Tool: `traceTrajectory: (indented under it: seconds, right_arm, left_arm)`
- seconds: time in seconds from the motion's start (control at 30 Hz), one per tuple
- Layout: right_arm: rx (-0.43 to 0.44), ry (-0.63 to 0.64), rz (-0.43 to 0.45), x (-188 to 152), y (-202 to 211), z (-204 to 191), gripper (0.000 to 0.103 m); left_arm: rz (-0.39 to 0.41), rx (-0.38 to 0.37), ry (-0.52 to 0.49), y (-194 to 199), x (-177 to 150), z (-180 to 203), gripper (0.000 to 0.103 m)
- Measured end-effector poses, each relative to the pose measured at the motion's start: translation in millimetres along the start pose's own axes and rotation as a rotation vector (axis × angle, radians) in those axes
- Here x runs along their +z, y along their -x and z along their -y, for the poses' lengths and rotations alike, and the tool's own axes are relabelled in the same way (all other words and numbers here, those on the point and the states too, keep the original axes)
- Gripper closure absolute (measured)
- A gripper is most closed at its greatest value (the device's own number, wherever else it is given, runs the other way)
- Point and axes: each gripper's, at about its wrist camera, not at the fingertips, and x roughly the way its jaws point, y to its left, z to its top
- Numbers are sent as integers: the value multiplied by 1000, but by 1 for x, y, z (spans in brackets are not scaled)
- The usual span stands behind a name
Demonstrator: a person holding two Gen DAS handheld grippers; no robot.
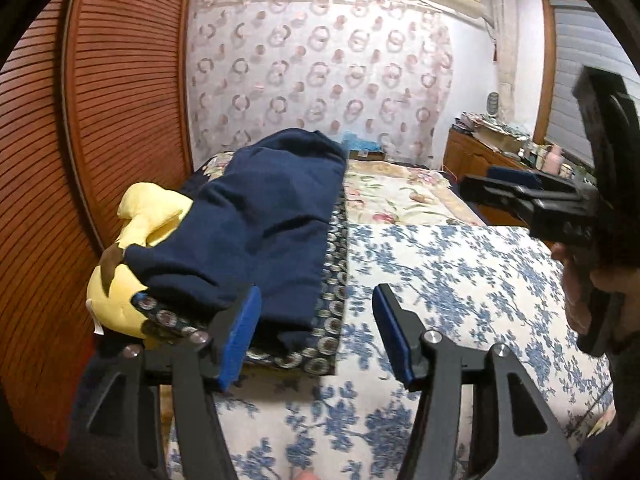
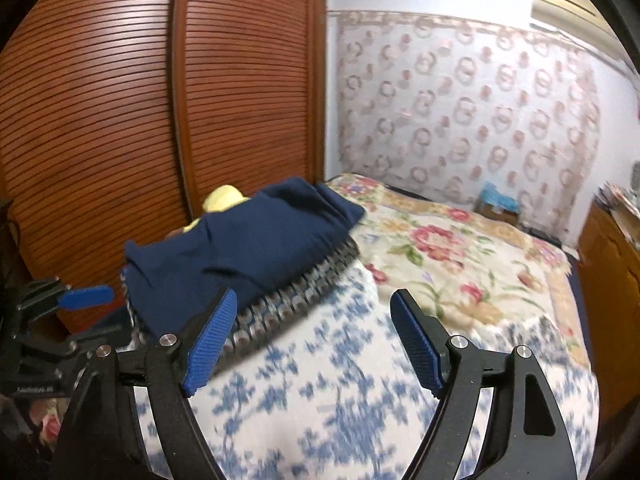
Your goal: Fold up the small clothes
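A folded navy garment (image 1: 260, 216) (image 2: 248, 240) lies on a dark cloth with a ring pattern (image 1: 336, 280) (image 2: 304, 284) at the left side of the bed. My left gripper (image 1: 316, 312) is open; its left pad (image 1: 240, 340) stands right beside the garment's near edge and nothing sits between the pads. It also shows at the left edge of the right wrist view (image 2: 92, 314). My right gripper (image 2: 316, 320) is open and empty over the blue-flowered sheet, to the right of the garment. In the left wrist view it (image 1: 496, 182) hangs at the right, held by a hand (image 1: 576, 292).
A yellow plush toy (image 1: 148, 208) (image 2: 224, 196) lies half under the garment on its left. The blue-flowered sheet (image 1: 440, 280) covers the near bed and a flowered quilt (image 2: 460, 256) the far part. A slatted wooden wardrobe (image 2: 120, 120) stands at the left, a dresser (image 1: 472, 156) at the right.
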Motion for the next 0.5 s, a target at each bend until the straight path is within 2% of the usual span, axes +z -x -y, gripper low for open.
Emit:
traceTrajectory:
  seconds: [0.23,0.5]
  right_arm:
    - [-139,-92,6,-45,56,22,21]
    - [-284,-187,93,-78,135,43,21]
  left_arm:
    - [12,-31,-47,5,-3,39,46]
    - [71,-54,-77,20,6,82,46]
